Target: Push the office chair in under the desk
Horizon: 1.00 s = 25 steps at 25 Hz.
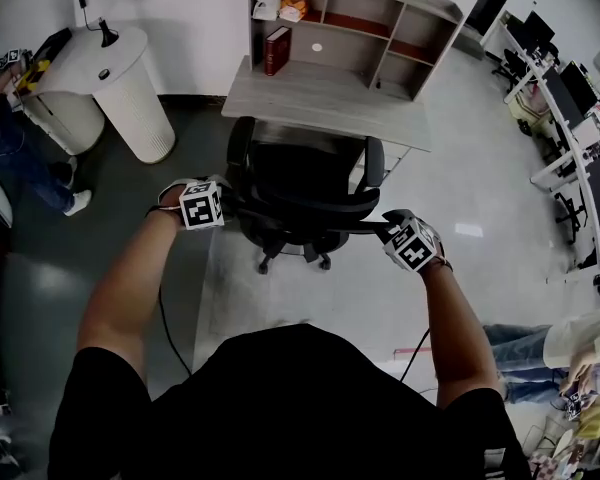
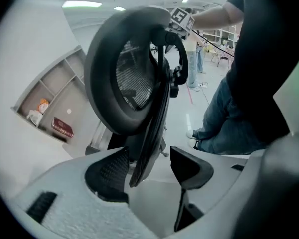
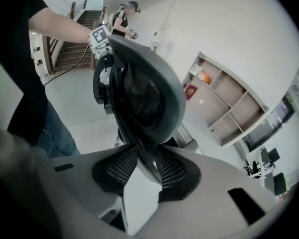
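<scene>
Our right gripper (image 3: 148,167) has its fingers (image 3: 120,171) clamped on the rim of the chair (image 1: 300,183) back. The left gripper (image 2: 149,166) stands open, with that rim loose between its fingers. Beyond the fingers, the chair faces the table (image 1: 320,103) and seems not yet pushed under.

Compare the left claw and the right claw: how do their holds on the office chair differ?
The left claw stands wide open, the rim of the chair back between its jaws with a gap beside it; the right claw is shut on that rim. In the head view the left claw sits at the back's left end, the right claw at its right end and lower in the picture. Both are at the same chair back.
</scene>
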Each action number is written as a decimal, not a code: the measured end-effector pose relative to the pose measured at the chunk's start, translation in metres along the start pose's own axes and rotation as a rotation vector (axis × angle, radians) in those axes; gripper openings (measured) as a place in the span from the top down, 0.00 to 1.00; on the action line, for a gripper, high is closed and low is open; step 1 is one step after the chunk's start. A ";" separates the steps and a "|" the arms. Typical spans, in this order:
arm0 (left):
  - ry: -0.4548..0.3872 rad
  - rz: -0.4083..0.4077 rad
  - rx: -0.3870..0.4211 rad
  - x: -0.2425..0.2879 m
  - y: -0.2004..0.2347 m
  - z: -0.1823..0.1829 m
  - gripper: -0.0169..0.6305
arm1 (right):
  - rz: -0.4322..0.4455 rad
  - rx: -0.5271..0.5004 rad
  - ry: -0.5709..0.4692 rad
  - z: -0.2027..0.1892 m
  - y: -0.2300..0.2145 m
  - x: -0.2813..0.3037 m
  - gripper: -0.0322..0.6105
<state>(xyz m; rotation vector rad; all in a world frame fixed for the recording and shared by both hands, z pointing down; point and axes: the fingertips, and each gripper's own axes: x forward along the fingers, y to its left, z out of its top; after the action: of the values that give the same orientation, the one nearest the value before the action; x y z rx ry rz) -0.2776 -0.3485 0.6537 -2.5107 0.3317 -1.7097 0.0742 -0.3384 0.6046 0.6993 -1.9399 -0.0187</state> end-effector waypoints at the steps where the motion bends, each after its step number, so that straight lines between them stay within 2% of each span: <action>1: -0.010 0.020 -0.001 -0.006 0.001 0.003 0.56 | -0.014 0.011 -0.011 0.002 -0.003 -0.004 0.76; 3: -0.047 0.060 -0.011 -0.017 0.001 0.010 0.57 | -0.040 0.031 -0.028 0.008 -0.006 -0.011 0.78; 6: -0.133 0.108 -0.083 -0.036 0.002 0.023 0.62 | -0.078 0.069 -0.056 0.015 -0.010 -0.019 0.81; 8: -0.155 0.138 -0.129 -0.047 0.005 0.026 0.68 | -0.111 0.102 -0.078 0.021 -0.015 -0.024 0.86; 11: -0.191 0.211 -0.166 -0.063 0.012 0.032 0.79 | -0.144 0.194 -0.119 0.031 -0.020 -0.032 0.91; 14: -0.248 0.270 -0.202 -0.077 0.020 0.042 0.84 | -0.168 0.286 -0.177 0.041 -0.028 -0.042 0.93; 17: -0.305 0.316 -0.219 -0.090 0.026 0.055 0.87 | -0.194 0.344 -0.214 0.048 -0.036 -0.052 0.94; 22: -0.391 0.373 -0.238 -0.112 0.035 0.077 0.89 | -0.217 0.376 -0.299 0.066 -0.042 -0.068 0.94; 25: -0.468 0.409 -0.263 -0.122 0.041 0.091 0.92 | -0.264 0.394 -0.358 0.073 -0.047 -0.076 0.94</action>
<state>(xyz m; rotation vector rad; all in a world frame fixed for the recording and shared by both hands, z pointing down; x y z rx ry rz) -0.2411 -0.3651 0.5013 -2.6647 0.9899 -0.9517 0.0574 -0.3624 0.4930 1.2838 -2.2013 0.0835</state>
